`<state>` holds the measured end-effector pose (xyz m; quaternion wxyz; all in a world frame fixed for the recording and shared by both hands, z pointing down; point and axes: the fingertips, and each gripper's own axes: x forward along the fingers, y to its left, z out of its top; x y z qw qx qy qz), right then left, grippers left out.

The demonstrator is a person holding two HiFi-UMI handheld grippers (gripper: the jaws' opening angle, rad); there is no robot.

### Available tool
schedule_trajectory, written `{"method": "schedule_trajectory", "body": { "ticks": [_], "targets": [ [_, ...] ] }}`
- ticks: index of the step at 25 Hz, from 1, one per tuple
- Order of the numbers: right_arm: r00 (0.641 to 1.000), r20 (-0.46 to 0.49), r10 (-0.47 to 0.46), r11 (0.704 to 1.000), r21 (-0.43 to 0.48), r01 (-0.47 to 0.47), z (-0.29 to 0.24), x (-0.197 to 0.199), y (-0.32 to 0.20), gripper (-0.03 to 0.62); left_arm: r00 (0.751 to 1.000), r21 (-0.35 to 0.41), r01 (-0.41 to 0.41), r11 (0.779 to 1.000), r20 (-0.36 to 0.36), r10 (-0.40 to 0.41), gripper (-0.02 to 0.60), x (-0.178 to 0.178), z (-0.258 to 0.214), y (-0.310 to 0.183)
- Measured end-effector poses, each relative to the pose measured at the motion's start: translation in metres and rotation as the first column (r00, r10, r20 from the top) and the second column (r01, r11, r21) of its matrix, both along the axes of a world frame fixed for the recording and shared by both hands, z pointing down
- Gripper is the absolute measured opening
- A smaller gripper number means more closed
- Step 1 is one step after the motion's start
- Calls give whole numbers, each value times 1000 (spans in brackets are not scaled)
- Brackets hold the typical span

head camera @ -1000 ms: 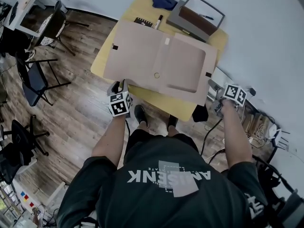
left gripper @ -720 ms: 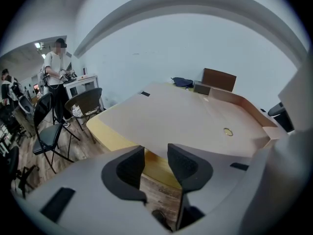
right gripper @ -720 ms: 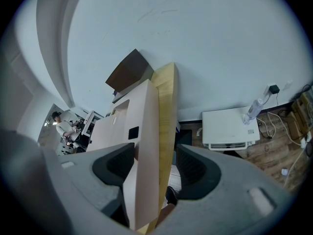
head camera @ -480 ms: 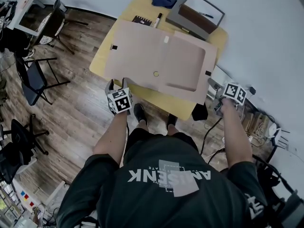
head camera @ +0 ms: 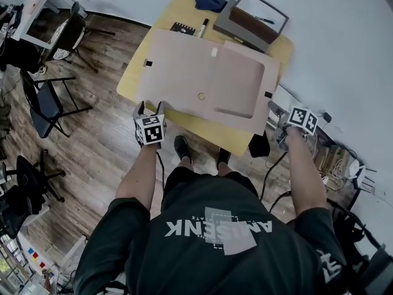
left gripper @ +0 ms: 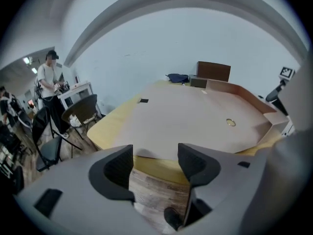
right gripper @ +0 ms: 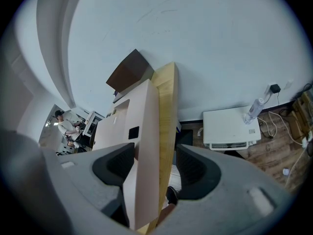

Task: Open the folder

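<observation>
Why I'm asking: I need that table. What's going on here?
A person works two hand-held grippers at a yellow table. The tan folder lies spread open on it. The left gripper sits at its near edge, jaws opening, nothing between them. The right gripper has the folder's right edge between its parted jaws.

Operator's clothing, seen from the head view.
Dark grey-green T-shirt with short sleeves ending above the elbow. Across the chest is a white print: block lettering seen upside down, with a pale grey square and a dashed outline laid over its middle. More white marking on the right sleeve, partly cut off. Black legwear, cut unclear. Black shoes, rounded toes.
</observation>
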<state>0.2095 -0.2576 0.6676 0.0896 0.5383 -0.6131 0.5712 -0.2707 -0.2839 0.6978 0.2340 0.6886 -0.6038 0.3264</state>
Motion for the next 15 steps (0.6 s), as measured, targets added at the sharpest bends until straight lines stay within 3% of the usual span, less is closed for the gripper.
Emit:
{"method": "schedule_trajectory", "body": {
  "ticks": [3,7,15],
  "targets": [
    [1000,2,2,1000,2,-2,-1,0,1,256,997,-52,-38,998,-68,34,272,-1,4,0],
    [1000,-4,-2,1000,3,2,0,-1,0,256,991,-88,-129,988,-57,125,270,1,4,-3],
    [998,-36,-47,999,8,47,-2,-1,-3,256,984,-148,-158,976,-103,144,270,1,-1,-6]
  ]
}}
